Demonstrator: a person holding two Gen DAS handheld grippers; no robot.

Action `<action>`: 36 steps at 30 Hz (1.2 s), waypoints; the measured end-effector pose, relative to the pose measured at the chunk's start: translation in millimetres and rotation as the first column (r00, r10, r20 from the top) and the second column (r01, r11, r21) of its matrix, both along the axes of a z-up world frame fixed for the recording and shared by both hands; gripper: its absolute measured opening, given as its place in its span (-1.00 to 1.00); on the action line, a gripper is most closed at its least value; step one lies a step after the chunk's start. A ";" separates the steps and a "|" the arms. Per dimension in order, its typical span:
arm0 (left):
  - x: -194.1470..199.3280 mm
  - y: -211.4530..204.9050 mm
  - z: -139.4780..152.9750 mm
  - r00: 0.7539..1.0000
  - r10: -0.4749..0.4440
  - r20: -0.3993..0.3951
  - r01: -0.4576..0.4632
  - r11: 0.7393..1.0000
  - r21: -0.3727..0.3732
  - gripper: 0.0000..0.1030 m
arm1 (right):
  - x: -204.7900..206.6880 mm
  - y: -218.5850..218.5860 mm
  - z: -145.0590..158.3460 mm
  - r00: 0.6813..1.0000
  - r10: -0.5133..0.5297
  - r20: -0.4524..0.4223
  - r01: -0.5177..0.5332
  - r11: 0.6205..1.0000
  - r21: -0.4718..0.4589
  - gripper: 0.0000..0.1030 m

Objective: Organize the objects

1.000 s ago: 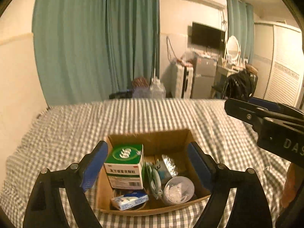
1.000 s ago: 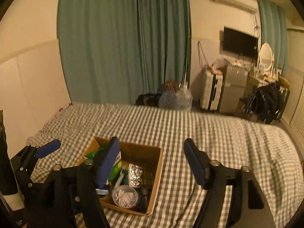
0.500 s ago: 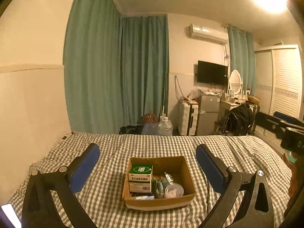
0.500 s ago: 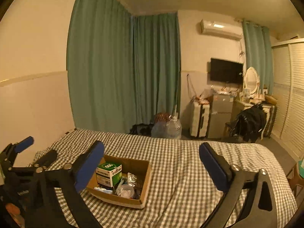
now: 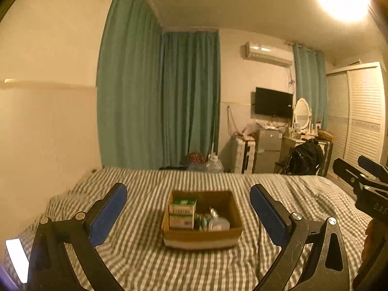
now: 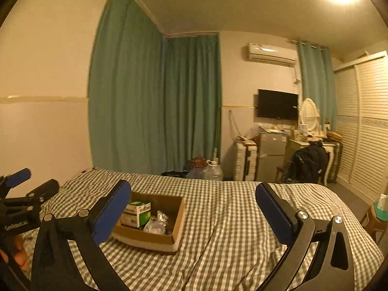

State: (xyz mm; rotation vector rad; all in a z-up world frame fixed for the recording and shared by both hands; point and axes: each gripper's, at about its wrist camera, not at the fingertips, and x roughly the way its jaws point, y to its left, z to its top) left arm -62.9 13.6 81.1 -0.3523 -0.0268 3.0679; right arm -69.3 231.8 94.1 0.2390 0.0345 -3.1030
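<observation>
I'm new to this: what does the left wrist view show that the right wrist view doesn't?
Only the left view shows the left tongs head-on, framing the cardboard box, plus a bright white patch at its lower left. Only the right view shows a teal object on a stool. Both share the checked bed, green medicine box, television and open, empty tongs.

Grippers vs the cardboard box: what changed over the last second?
Both grippers pulled back and up from the cardboard box: a second ago they were low over it, now the left gripper and right gripper view it from a distance. Nothing was taken or released. Both stay open and empty; the box and its contents, including the green-and-white carton, sit unchanged on the checked bedspread.
</observation>
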 end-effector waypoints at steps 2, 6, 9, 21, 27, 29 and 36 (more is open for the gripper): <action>-0.7 -0.7 -12.1 1.000 0.001 0.031 0.000 1.000 -0.011 1.00 | 4.1 -2.3 -13.9 1.000 -0.017 -0.007 0.017 1.000 0.021 0.99; -2.1 -3.7 -43.8 0.997 0.022 0.077 -0.021 1.000 -0.019 1.00 | 4.0 -2.2 -50.7 1.000 -0.027 0.005 0.027 1.000 0.004 0.99; 1.5 -3.6 -69.0 0.995 0.046 0.087 -0.042 0.998 -0.039 1.00 | 2.0 -2.3 -78.9 0.998 -0.046 0.034 0.046 0.999 0.002 0.99; 11.6 -1.9 -108.5 0.992 0.039 0.123 -0.032 0.998 -0.055 1.00 | 0.1 13.6 -119.0 0.984 -0.060 0.168 0.071 0.995 -0.063 0.99; 9.7 -3.7 -106.9 0.991 0.040 0.124 -0.034 0.998 -0.049 1.00 | -0.2 8.2 -116.1 0.986 -0.047 0.158 0.057 0.996 -0.061 0.99; 9.5 -3.6 -107.2 0.991 0.041 0.125 -0.034 0.998 -0.051 1.00 | -0.5 6.4 -115.7 0.987 -0.045 0.156 0.054 0.997 -0.052 0.99; 8.6 -5.2 -105.6 0.991 0.045 0.127 -0.037 0.998 -0.059 1.00 | 0.6 3.4 -114.6 0.987 -0.038 0.153 0.045 0.998 -0.045 0.99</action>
